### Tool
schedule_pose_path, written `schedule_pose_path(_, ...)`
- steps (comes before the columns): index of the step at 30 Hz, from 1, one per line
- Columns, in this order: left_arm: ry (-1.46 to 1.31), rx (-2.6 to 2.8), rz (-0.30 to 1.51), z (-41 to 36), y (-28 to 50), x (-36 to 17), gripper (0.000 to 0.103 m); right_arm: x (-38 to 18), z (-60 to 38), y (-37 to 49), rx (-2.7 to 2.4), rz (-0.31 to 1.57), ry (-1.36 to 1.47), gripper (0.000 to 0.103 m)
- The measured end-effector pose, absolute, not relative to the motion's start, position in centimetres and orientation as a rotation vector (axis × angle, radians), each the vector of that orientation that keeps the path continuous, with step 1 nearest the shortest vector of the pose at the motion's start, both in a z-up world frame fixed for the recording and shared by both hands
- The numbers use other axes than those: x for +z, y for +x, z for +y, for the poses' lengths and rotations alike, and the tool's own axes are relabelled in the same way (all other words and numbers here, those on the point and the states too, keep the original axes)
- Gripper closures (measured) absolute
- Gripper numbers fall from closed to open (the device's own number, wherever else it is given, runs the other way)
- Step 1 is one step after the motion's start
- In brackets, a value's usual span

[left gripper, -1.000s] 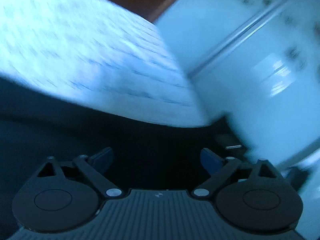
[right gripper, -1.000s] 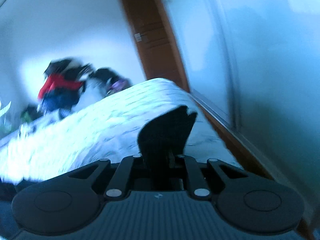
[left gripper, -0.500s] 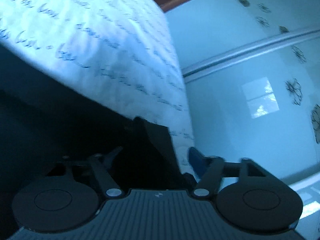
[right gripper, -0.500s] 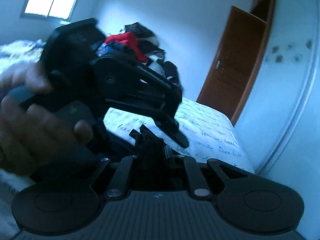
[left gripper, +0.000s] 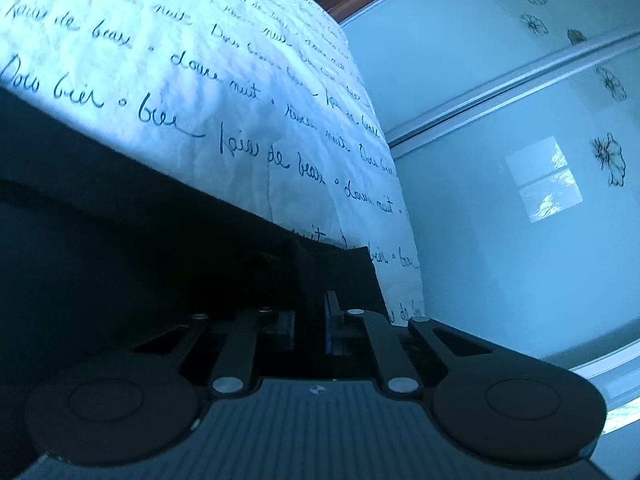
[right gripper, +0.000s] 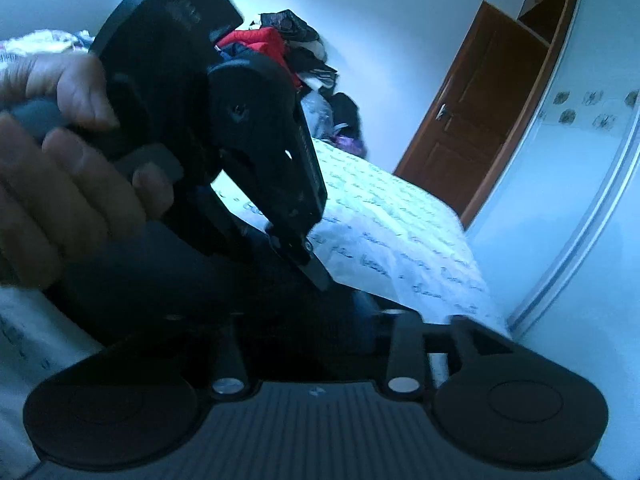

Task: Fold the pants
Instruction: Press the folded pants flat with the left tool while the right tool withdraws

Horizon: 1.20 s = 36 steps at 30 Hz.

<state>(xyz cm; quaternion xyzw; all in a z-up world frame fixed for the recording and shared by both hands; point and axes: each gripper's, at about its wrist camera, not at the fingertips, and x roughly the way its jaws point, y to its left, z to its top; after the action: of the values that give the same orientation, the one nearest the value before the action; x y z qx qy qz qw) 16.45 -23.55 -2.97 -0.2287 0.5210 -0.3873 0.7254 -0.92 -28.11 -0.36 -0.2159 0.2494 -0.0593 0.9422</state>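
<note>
Dark pants [left gripper: 120, 248] lie on a white bedspread [left gripper: 200, 80] printed with script. My left gripper [left gripper: 316, 308] is shut on a corner of the dark cloth, which sticks up between its pads. In the right wrist view the left gripper [right gripper: 314, 270] reaches in from the left, held by a person's hand [right gripper: 60, 160], its tips pinching the pants [right gripper: 200, 288]. Just below it, my right gripper [right gripper: 304, 320] has its jaws opening. The dark cloth still lies between them, and its fingers are mostly lost in the dark.
The bedspread [right gripper: 400, 232] ends at the right beside pale wardrobe doors [left gripper: 520, 160] with flower decals. A brown door [right gripper: 480, 120] stands at the far end of the room. A pile of clothes [right gripper: 288, 48] sits at the back of the bed.
My left gripper has gone from wide open to shut on the pants corner. My right gripper rolled and swung beside it with the cloth, then its jaws spread.
</note>
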Motion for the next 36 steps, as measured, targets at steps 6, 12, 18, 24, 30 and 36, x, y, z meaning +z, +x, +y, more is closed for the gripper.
schedule_pose_path(6, -0.458, -0.849, 1.113, -23.9, 16.0, -2.8, 0.084, -1.0, -27.7, -1.8, -0.129, 0.526, -0.417, 0.084)
schedule_pose_path(12, -0.488, -0.863, 1.115, -23.8, 16.0, -2.9, 0.071, -1.2, -26.8, -1.9, -0.132, 0.533, -0.412, 0.091)
schedule_pose_path(18, -0.433, -0.823, 1.113, -23.6, 15.9, -2.9, 0.090, -0.7, -27.2, -2.0, -0.122, 0.525, -0.341, 0.091)
schedule_pose_path(24, -0.339, -0.792, 1.058, -22.8, 15.4, -2.3, 0.091, -0.8, -26.7, -1.9, -0.080, 0.526, -0.291, 0.091)
schedule_pose_path(30, -0.181, -0.740, 0.962, -22.3, 14.3, -1.3, 0.091, -1.0, -27.0, -1.3, -0.031, 0.528, -0.206, 0.091)
schedule_pose_path(36, -0.015, -0.697, 0.872, -22.4, 12.8, -0.5, 0.091, -1.6, -26.6, -1.2, 0.008, 0.540, -0.145, 0.091)
